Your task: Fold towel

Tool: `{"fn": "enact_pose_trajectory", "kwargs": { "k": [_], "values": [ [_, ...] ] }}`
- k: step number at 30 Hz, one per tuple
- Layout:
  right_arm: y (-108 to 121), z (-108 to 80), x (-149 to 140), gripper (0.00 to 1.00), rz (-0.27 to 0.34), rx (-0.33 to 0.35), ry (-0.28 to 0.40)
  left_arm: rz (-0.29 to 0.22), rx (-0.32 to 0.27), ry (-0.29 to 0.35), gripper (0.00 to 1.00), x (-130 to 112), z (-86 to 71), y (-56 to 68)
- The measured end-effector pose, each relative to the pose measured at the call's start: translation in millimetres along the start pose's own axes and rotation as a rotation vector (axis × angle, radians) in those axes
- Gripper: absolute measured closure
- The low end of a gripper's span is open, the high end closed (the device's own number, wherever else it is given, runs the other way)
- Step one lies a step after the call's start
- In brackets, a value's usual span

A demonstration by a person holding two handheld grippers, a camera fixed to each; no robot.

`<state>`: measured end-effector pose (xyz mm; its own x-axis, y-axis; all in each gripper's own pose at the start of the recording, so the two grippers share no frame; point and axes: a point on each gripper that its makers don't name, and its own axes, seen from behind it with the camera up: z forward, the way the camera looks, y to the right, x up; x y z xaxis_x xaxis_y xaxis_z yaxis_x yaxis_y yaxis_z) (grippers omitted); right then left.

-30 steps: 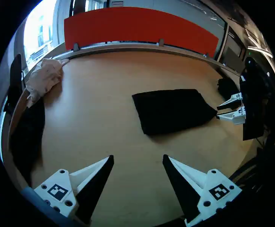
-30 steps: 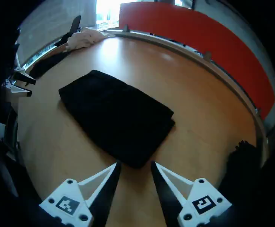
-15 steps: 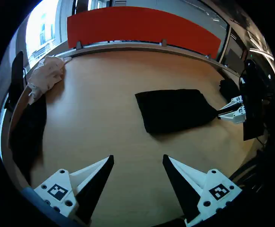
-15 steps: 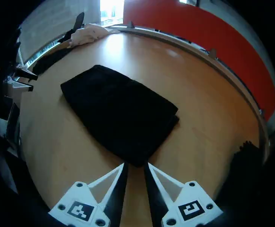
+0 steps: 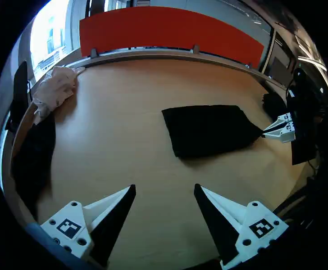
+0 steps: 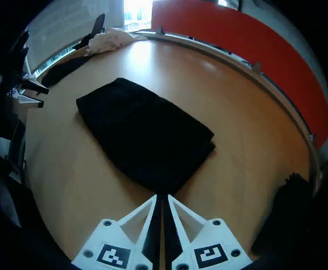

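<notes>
- Black towel (image 6: pixel 146 135) lies flat mid-frame on the wooden counter (image 6: pixel 236 117), folded into a rough rectangle.
- Its long axis in the right gripper view runs from upper left down to bottom centre, ending at the right claw (image 6: pixel 162 198).
- Right claw is closed on that near corner. In the left gripper view the towel (image 5: pixel 207 130) draws to a point at the right claw (image 5: pixel 272 132), at right of frame.
- Left claw (image 5: pixel 164 186), at bottom of frame, is spread open and empty. It is well apart from the towel, so the right is nearer.
- Fabric looks soft, matte and mostly smooth.
- Pink cloth (image 5: pixel 53 87) sits at upper left, by the counter edge.
</notes>
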<state>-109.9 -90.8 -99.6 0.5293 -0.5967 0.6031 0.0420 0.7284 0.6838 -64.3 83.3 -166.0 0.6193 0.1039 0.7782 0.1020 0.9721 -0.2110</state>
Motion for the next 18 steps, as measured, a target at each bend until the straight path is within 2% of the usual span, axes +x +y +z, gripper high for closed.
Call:
{"fn": "enact_pose_trajectory", "kwargs": {
  "k": [6,18],
  "values": [
    [2,-8.8,22,0.85,-0.019,-0.017,0.044,-0.003,0.004,0.004,0.04,4,1.1,-1.9],
    [11,-38.6,91,0.82,-0.092,-0.06,0.165,-0.003,0.012,0.012,0.04,12,1.4,-3.1]
  ]
}}
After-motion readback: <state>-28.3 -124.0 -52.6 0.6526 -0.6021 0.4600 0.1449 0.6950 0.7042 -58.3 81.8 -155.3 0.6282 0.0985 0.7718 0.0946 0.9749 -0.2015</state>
